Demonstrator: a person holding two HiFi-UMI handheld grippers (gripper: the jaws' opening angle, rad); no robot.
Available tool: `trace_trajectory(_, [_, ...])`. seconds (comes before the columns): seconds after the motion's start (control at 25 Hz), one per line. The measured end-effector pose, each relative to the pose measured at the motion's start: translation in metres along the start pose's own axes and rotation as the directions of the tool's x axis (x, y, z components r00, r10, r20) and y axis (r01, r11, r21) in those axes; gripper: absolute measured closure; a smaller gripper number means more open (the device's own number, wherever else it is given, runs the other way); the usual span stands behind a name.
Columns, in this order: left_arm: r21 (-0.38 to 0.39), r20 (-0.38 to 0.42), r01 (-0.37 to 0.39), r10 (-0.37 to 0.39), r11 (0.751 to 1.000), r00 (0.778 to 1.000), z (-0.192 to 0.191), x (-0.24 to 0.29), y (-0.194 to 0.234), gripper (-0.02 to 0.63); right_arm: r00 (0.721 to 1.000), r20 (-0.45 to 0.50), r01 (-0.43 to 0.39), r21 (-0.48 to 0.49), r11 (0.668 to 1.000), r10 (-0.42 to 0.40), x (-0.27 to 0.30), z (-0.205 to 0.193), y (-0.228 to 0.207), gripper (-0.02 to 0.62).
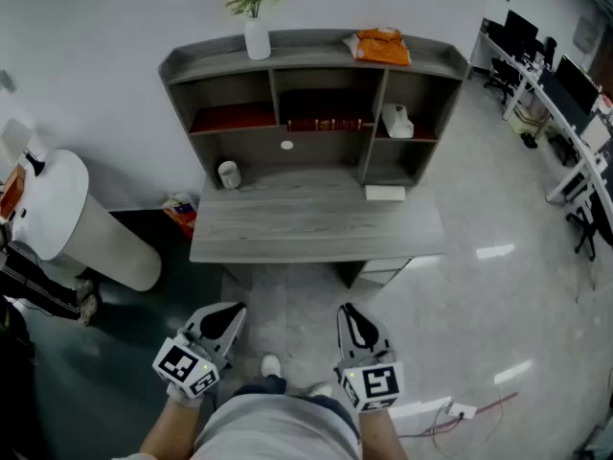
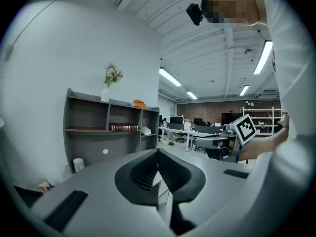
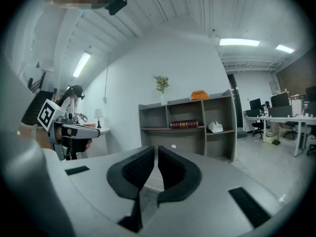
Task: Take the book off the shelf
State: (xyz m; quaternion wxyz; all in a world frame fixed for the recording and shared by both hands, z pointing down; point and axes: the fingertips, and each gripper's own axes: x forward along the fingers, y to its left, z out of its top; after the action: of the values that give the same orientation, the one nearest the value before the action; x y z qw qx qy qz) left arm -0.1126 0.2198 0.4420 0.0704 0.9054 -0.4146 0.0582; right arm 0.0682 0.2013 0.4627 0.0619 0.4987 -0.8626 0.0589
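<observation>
Nearest, low in front of the person's body: left hand-held gripper (image 1: 228,314), jaws pressed together, nothing pinched between them. Just beside it, right hand-held gripper (image 1: 352,322), likewise closed tight and empty. Both held above bare floor (image 1: 287,300), pointing toward the furniture ahead, well apart from it.

Further on, a grey table (image 1: 316,223). On its left rear corner, a small white cup (image 1: 228,174); near its right rear corner, a flat white box (image 1: 385,193).

Behind, rising from the table's back edge, a grey shelf (image 1: 306,53) with three open compartments side by side. In the middle compartment, lying flat on the board with spine facing out: the book (image 1: 324,124), dark red with gilt bands. In the right compartment, a white object (image 1: 397,121), too small to identify. On the shelf's top, a white vase (image 1: 257,38) of flowers at left and an orange packet (image 1: 381,46) at right.

Farthest, at the right, office desks with monitors (image 1: 560,84).
</observation>
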Motion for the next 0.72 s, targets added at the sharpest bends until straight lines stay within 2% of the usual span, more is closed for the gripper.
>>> trace_trajectory(0.2, [0.004,-0.002,-0.008,0.008,1.0,1.0,0.001,-0.008,0.028,0.59,1.0,0.002,0.007,0.018,1.0,-0.007,0.018,0.006,0.018,0.56])
trace_trajectory(0.52, [-0.036,0.014,0.038,-0.037,0.999,0.999,0.001,-0.01,0.068,0.589,1.0,0.006,0.018,0.099,0.995,-0.018,0.049,0.011,0.033,0.56])
trace_trajectory(0.72, [-0.011,0.002,0.064,-0.064,0.998,0.998,-0.004,-0.021,0.098,0.59,0.999,0.019,0.027,0.155,0.988,-0.03,0.075,0.014,0.053,0.559])
